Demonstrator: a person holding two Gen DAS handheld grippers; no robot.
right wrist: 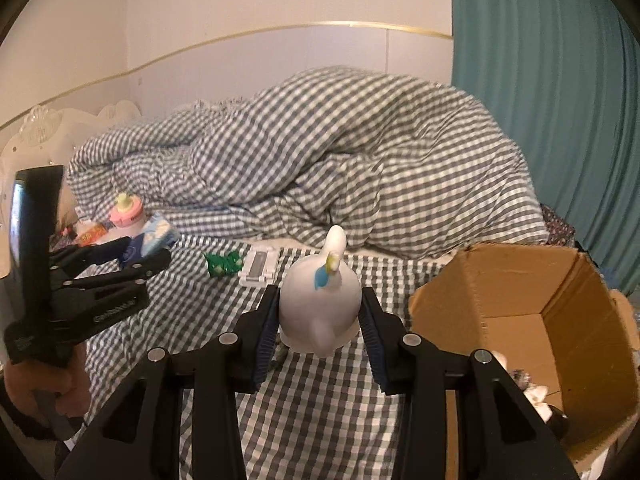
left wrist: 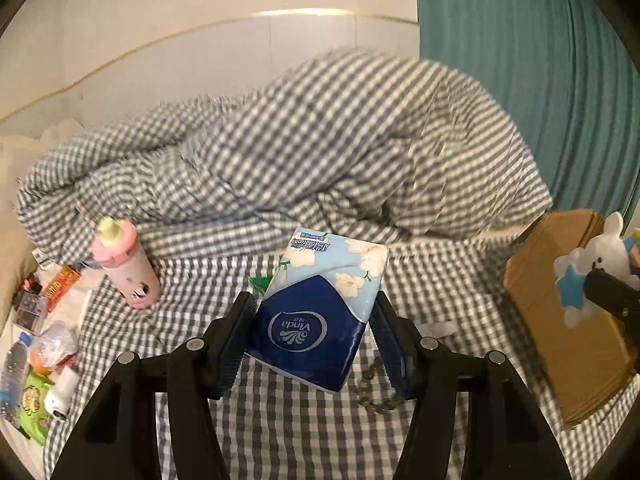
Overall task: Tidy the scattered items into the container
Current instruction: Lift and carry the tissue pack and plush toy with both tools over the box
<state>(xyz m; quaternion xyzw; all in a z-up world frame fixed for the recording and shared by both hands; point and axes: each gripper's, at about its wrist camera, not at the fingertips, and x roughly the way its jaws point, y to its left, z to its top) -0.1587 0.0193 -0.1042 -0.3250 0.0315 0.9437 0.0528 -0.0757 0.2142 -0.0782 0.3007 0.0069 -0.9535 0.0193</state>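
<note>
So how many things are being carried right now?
2. The tissue pack sits clamped in the left gripper, above the checked bedsheet. The white toy is clamped in the right gripper, beside the cardboard box.

Soft, even indoor light, warm in tone.
Fisheye bends the edges into dark corners; the checked duvet (left wrist: 300,152) smears with motion blur, shadows faint.

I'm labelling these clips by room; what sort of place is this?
Most likely a bedroom: a rumpled checked duvet on a bed, a white ornate headboard, and a teal curtain.
</note>
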